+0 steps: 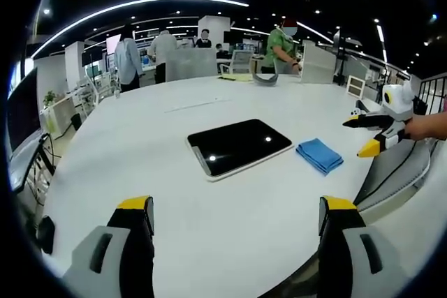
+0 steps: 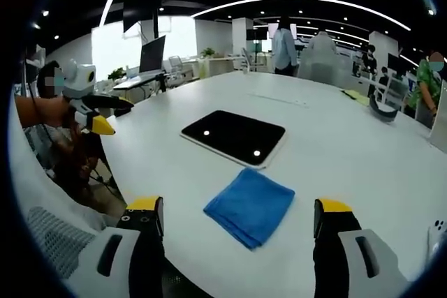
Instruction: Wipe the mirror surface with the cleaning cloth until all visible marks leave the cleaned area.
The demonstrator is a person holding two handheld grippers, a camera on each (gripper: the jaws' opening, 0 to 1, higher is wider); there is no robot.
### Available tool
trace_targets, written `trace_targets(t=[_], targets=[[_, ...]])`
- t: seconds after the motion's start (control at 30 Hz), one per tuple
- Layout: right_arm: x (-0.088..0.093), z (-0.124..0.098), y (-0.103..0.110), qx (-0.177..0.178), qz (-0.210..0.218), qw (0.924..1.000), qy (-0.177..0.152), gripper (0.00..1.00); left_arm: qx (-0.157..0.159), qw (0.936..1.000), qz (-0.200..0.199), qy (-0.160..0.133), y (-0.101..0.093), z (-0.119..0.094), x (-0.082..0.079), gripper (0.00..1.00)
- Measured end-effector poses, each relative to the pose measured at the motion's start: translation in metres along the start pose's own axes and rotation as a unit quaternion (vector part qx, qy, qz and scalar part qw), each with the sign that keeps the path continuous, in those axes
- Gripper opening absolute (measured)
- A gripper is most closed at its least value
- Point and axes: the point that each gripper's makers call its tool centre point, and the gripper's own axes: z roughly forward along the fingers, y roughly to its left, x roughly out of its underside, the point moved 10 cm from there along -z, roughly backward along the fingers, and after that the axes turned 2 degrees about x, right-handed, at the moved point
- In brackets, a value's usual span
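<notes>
Both pairs of jaws stand wide apart with nothing between them. From the left gripper view, the left gripper [image 1: 236,218] hangs above the white table [image 1: 209,242], and ahead of it lies the mirror [image 1: 239,146], a dark rounded rectangle flat on the tabletop, reflecting a few ceiling lights. Just beside the mirror, on its right in this view, lies the folded blue cloth [image 1: 319,155], a small gap between the two. Farther right the right gripper [image 1: 368,135] comes in, held by a hand [image 1: 426,127], its yellow-tipped jaws also parted and above the table edge.

From the right gripper view, the right gripper [image 2: 236,220] hovers over the cloth [image 2: 250,206], which lies between its jaws in the picture (not touched by either one). Beyond the cloth sits the mirror [image 2: 234,136]. At the left the left gripper [image 2: 98,118] shows, off the table's [image 2: 349,165] edge. People stand at desks in the background.
</notes>
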Motion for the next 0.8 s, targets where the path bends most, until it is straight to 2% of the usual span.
trace_targets(t=[0.2,0.43,0.6,0.67,0.8], targets=[[0.001,0.001,0.0,-0.004,0.0,1.0,0.006,0.85,0.007,1.0,0.004,0.006,-0.002,0.004,0.0,0.99],[0.0,0.008,0.0,-0.005,-0.011,0.9997,0.023,0.75,0.013,0.9999,0.006,0.007,-0.007,0.005,0.0,0.99],[-0.001,0.016,-0.004,-0.003,-0.016,0.9993,0.035,0.63,0.017,0.9996,0.019,0.009,-0.006,0.006,-0.001,0.95],[-0.002,0.02,-0.005,-0.002,-0.019,0.9989,0.043,0.55,0.018,0.9996,0.019,0.011,-0.005,0.006,-0.002,0.95],[-0.003,0.033,-0.01,0.001,-0.023,0.9983,0.054,0.46,0.02,0.9996,0.017,0.011,-0.005,0.005,-0.001,0.95]])
